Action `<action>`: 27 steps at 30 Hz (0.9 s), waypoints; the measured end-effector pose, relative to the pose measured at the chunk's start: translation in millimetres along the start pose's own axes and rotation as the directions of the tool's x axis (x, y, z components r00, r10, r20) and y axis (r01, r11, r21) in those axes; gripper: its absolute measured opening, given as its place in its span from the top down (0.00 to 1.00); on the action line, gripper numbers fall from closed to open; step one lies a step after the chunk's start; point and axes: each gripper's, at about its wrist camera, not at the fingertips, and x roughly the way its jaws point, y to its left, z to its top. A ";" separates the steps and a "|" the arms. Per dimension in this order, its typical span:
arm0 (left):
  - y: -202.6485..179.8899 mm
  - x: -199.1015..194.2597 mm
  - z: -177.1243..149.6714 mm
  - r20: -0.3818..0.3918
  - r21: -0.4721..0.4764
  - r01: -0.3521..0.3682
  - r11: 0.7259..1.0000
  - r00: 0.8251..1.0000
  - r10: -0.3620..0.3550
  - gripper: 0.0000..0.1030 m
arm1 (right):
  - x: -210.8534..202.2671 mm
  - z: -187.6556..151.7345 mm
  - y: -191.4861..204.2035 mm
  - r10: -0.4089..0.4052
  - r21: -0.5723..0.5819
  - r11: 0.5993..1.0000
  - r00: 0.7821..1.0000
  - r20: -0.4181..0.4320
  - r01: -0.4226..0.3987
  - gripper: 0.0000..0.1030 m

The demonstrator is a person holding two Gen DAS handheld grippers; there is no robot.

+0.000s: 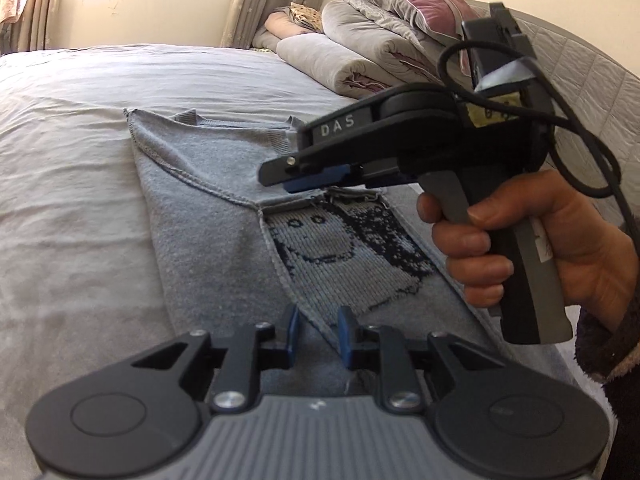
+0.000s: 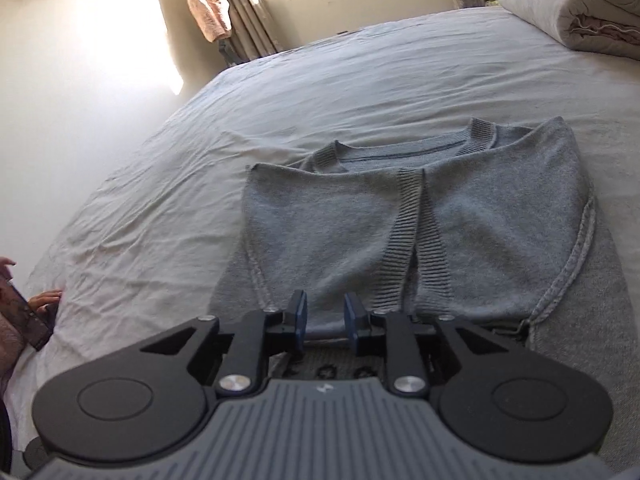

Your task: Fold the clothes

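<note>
A grey knit sweater (image 2: 340, 208) lies flat on the bed, collar (image 2: 400, 148) at the far side. Both sleeves are folded across the body, and their ribbed cuffs (image 2: 412, 216) meet in the middle. In the left wrist view a knitted face pattern (image 1: 340, 248) shows between the folded flaps of the sweater (image 1: 208, 216). My left gripper (image 1: 318, 334) is open low over the near part of the sweater, a fabric edge running between its blue pads. My right gripper (image 2: 326, 322) is open just above the sweater. A hand (image 1: 520, 240) holds that right gripper (image 1: 276, 170) above the pattern.
The bed sheet (image 2: 280, 92) is pale and wrinkled. Rolled quilts and pillows (image 1: 360, 60) are stacked by the padded headboard (image 1: 592, 80). Curtains and a window stand beyond the bed. A person's hand with a phone (image 2: 36, 312) rests at the bed's left edge.
</note>
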 end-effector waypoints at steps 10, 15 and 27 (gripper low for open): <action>-21.8 -38.9 -37.3 -0.035 0.069 0.105 0.992 0.994 -0.103 0.74 | -4.4 -61.0 58.5 0.164 -0.221 0.956 0.974 -0.154 -0.195 0.71; -39.1 -56.9 -60.0 -0.068 0.108 0.154 0.982 0.987 -0.147 0.72 | -29.8 -89.7 72.2 0.165 -0.278 0.938 0.972 -0.166 -0.207 0.70; -77.5 -102.7 -95.9 -0.125 0.213 0.204 0.956 0.976 -0.181 0.63 | -106.4 -152.3 75.7 0.185 -0.332 0.911 0.961 -0.205 -0.246 0.67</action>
